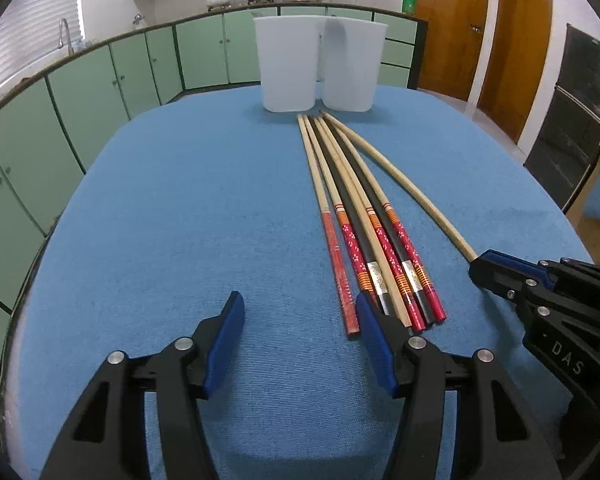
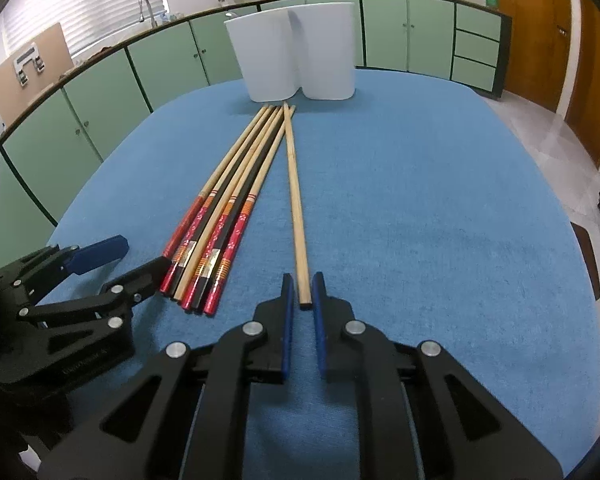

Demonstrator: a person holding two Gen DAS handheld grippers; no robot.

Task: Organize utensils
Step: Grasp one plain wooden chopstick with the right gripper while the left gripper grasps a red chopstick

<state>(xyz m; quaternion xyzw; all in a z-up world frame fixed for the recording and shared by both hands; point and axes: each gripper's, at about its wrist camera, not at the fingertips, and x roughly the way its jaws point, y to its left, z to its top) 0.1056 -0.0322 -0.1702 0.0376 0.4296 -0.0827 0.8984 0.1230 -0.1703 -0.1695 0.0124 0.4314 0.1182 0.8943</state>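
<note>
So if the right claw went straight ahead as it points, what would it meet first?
The plain chopstick: its near end already sits between the right claw fingers, which look narrowly apart. Whether they touch it is unclear.

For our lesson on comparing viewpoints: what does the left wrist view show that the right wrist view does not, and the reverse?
Only the left wrist view shows the black cabinet beside the doors. Only the right wrist view shows the cardboard panel by the counter, and the plain chopstick ending between the right gripper fingers. Both show the chopstick bundle, two white containers, blue tablecloth and open left gripper.
</note>
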